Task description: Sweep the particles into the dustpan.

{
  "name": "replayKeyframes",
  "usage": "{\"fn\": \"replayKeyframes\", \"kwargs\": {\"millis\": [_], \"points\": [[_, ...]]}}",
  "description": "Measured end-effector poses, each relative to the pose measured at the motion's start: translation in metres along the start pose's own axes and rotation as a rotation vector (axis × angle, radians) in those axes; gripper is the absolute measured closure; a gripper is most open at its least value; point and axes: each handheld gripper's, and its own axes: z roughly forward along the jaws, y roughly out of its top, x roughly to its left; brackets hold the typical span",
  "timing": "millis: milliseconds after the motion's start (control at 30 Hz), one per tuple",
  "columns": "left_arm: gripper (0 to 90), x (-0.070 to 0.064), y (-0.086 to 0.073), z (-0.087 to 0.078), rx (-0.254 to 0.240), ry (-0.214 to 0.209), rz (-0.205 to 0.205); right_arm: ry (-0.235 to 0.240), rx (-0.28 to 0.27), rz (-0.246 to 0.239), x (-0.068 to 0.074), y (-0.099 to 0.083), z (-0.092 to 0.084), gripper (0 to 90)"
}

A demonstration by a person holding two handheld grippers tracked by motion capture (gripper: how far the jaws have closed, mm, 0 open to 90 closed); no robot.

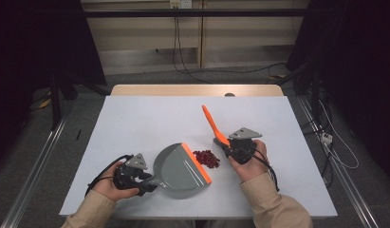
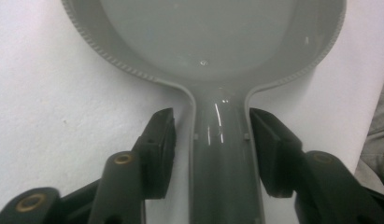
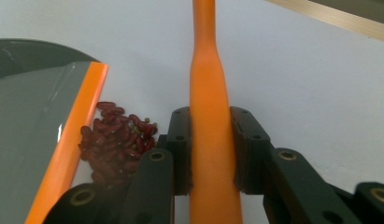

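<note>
A small heap of dark red kidney beans (image 1: 206,158), loose and prone to roll, lies at lower centre of the white table (image 1: 135,123), just off the orange lip of a light, rigid grey plastic dustpan (image 1: 181,170). The left gripper (image 1: 146,179) straddles its handle, pads apart from it. The right gripper (image 1: 226,145) clamps the stiff, smooth orange brush handle (image 1: 212,124) low down, probably the firmest hold.

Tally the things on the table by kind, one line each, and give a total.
Dustpan: 1
Orange brush: 1
Pile of red beans: 1
Grippers: 2, the left gripper and the right gripper
Total: 5
</note>
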Motion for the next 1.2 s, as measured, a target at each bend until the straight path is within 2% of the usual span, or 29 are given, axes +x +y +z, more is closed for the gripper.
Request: {"fn": "replayKeyframes", "kwargs": {"millis": [100,167,300,400,433,467,500,567,633,700,733,800,967,1133,1200], "points": [[61.8,0.001,0.0,0.0,0.011,-0.013,-0.01,0.007,-0.006,-0.001,0.005,0.0,0.0,71.4],[62.2,-0.001,0.002,-0.001,0.007,-0.005,-0.015,0.036,-0.013,0.015,0.008,0.0,0.001,71.4],[62.6,-0.001,0.004,-0.001,0.032,-0.006,0.009,0.04,-0.02,0.008,0.015,0.0,0.001,71.4],[62.6,-0.001,0.004,-0.001,0.032,-0.011,0.01,0.045,-0.026,0.008,0.019,0.0,0.002,71.3],[62.6,-0.003,0.004,0.0,0.02,-0.012,-0.01,0.043,-0.028,-0.001,0.02,0.0,0.002,71.4],[62.6,-0.001,0.005,-0.002,0.051,-0.015,0.027,0.04,-0.027,-0.009,0.021,0.0,0.002,71.3],[62.6,-0.003,0.005,0.0,0.028,-0.022,-0.001,0.042,-0.027,-0.008,0.023,0.0,0.002,71.3],[62.6,-0.004,0.006,0.0,0.039,-0.03,0.013,0.039,-0.028,-0.016,0.025,0.0,0.002,71.3],[62.6,-0.004,0.007,0.0,0.038,-0.038,0.017,0.047,-0.03,-0.013,0.025,0.0,0.002,71.3],[62.6,-0.003,0.008,0.0,0.054,-0.038,0.039,0.048,-0.032,-0.012,0.026,0.0,0.002,71.3],[62.6,-0.004,0.008,0.001,0.044,-0.039,0.022,0.049,-0.036,-0.009,0.027,0.0,0.003,71.3],[62.6,-0.004,0.009,0.002,0.047,-0.039,0.022,0.049,-0.035,-0.007,0.028,0.0,0.003,71.3],[62.6,-0.004,0.011,0.002,0.057,-0.039,0.034,0.063,-0.038,-0.003,0.03,0.001,0.003,71.2],[62.6,-0.005,0.012,0.004,0.059,-0.04,0.03,0.071,-0.042,0.008,0.033,0.001,0.004,71.2],[62.5,-0.004,0.013,0.003,0.067,-0.042,0.044,0.079,-0.042,0.014,0.034,0.001,0.004,71.1]]}}
